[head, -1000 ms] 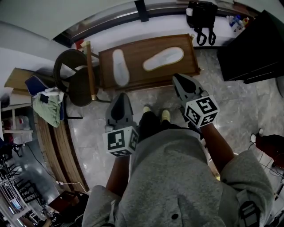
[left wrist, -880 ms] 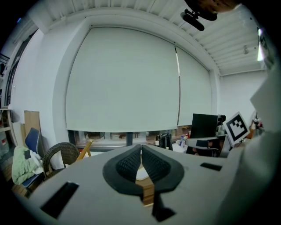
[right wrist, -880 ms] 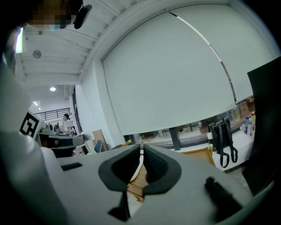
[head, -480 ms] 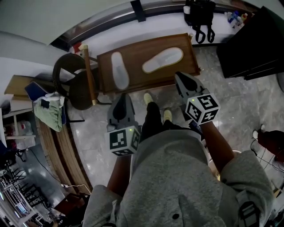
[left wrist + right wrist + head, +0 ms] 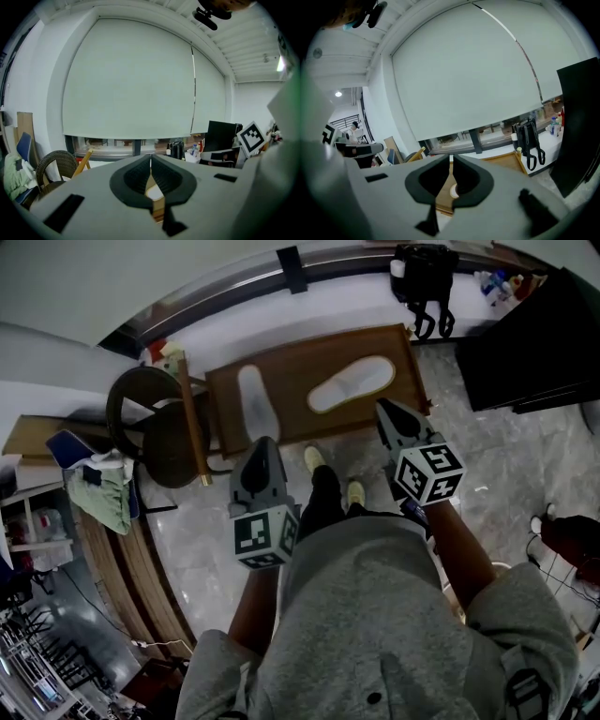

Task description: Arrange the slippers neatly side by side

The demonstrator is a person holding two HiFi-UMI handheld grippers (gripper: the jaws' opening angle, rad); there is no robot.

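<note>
The left slipper (image 5: pixel 257 404) lay lengthwise and the right slipper (image 5: pixel 352 384) aslant, apart on the low wooden tabletop (image 5: pixel 309 354). The left hand-held gripper (image 5: pixel 264 442) and right hand-held gripper (image 5: pixel 383 406) hovered at its near edge, jaws together, empty.

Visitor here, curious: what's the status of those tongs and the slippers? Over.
Left tongs and right tongs shut, empty, clear of the slippers. Left slipper and right slipper on wooden table, apart, at different angles. Nothing blocking seen.
</note>
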